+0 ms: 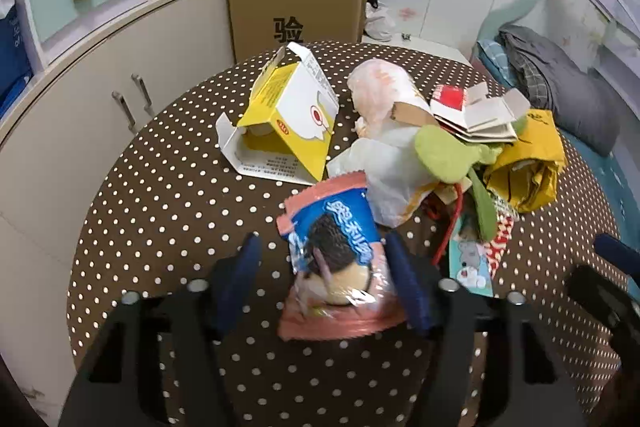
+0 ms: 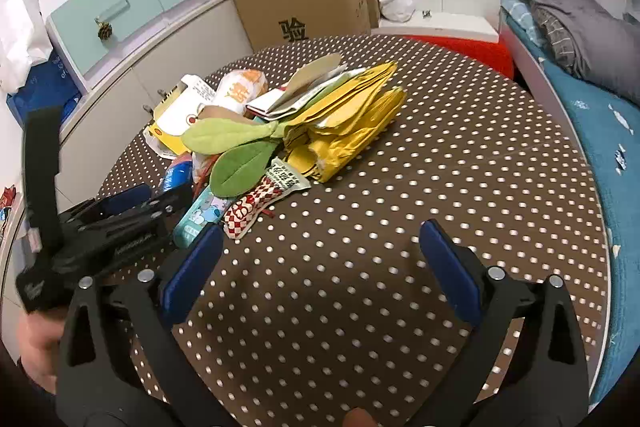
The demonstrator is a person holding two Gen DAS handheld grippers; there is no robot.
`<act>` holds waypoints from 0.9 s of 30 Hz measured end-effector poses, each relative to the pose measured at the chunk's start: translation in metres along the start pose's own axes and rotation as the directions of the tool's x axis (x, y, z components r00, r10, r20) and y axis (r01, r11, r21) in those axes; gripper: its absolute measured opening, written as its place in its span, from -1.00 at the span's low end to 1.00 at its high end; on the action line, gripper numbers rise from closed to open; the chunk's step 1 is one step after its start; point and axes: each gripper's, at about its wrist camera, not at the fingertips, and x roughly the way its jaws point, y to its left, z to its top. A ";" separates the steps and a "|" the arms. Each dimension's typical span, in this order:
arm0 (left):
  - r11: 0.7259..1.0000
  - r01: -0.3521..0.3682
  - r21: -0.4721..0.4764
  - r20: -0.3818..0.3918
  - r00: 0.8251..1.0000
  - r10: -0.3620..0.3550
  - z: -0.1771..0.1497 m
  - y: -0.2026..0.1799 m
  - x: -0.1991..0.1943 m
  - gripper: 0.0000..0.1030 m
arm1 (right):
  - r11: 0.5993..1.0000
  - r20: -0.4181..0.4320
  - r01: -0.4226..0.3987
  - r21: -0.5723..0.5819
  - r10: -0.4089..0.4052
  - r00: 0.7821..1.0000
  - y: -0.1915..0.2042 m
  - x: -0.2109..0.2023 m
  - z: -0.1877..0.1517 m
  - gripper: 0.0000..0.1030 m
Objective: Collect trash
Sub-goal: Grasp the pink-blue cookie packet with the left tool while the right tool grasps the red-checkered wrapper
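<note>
On the table (image 1: pixel 160 187), 1 cookie wrapper (image 1: pixel 336 251), 1 yellow-and-white carton (image 1: pixel 288 123) and 2 green felt leaves (image 2: pixel 228 135) are counted. At 1 o'clock, 1 yellow paper bag (image 2: pixel 352 119) is seen; 2 grippers are present: left gripper (image 1: pixel 324 283), right gripper (image 2: pixel 320 275).

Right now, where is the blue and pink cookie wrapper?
In the left wrist view, the blue and pink cookie wrapper sits between the left gripper fingers, near the white paper bag.

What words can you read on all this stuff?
"验": brown cardboard box behind the table.
Blue cookie packet between the left gripper fingers: white characters, too warped to read.
Yellow carton: small print, too tiny.
Red checkered wrapper: characters too blurred.
</note>
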 end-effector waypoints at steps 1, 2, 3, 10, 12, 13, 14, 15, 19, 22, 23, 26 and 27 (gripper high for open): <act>1.000 0.006 -0.001 0.002 1.000 -0.006 -0.002 0.002 -0.002 0.06 | 1.000 -0.008 0.003 -0.002 -0.003 1.000 0.004 0.005 0.002 0.60; 1.000 0.012 -0.007 0.004 1.000 -0.012 -0.004 0.006 -0.005 0.02 | 1.000 -0.015 0.007 -0.006 -0.007 1.000 0.007 0.010 0.004 0.55; 1.000 0.016 -0.014 0.006 1.000 -0.016 -0.007 0.009 -0.007 0.01 | 1.000 -0.023 0.011 -0.011 -0.011 1.000 0.010 0.016 0.007 0.46; 0.997 0.044 -0.062 0.017 0.999 -0.043 -0.013 0.023 -0.013 0.02 | 0.998 -0.055 0.046 -0.048 -0.049 0.997 0.036 0.046 0.017 0.11; 0.997 0.042 -0.057 0.016 0.999 -0.041 -0.013 0.021 -0.013 0.04 | 0.995 -0.050 0.065 -0.072 -0.068 0.996 0.042 0.050 0.018 0.02; 0.998 0.041 -0.052 0.015 0.999 -0.041 -0.013 0.020 -0.013 0.08 | 0.993 -0.047 0.073 -0.090 -0.078 0.996 0.046 0.051 0.018 -0.04; 0.998 0.041 -0.048 0.013 0.999 -0.041 -0.013 0.019 -0.012 0.10 | 0.992 -0.045 0.073 -0.105 -0.078 0.996 0.049 0.051 0.017 -0.10; 0.998 0.041 -0.043 0.012 0.999 -0.040 -0.013 0.018 -0.012 0.11 | 0.992 -0.045 0.063 -0.108 -0.068 0.997 0.050 0.050 0.015 -0.26; 0.998 0.053 -0.041 0.011 0.999 -0.052 -0.013 0.018 -0.011 0.17 | 0.994 -0.029 0.050 -0.093 -0.053 0.998 0.038 0.035 0.001 -0.55; 0.998 0.053 -0.019 0.005 0.999 -0.053 -0.010 0.014 -0.009 0.22 | 0.997 -0.021 0.039 -0.070 -0.040 0.999 0.021 0.021 -0.009 -0.56; 0.998 0.053 -0.012 0.003 0.999 -0.053 -0.009 0.012 -0.008 0.22 | 0.997 -0.019 0.035 -0.067 -0.036 0.999 0.016 0.016 -0.012 -0.56; 0.998 0.063 0.002 0.003 0.998 -0.063 -0.007 0.008 -0.006 0.09 | 0.998 -0.015 0.022 -0.053 -0.023 1.000 0.006 0.010 -0.012 -0.55; 0.998 0.061 0.007 0.003 0.998 -0.061 -0.005 0.009 -0.005 0.05 | 0.998 -0.014 0.024 -0.053 -0.024 1.000 0.005 0.010 -0.011 -0.55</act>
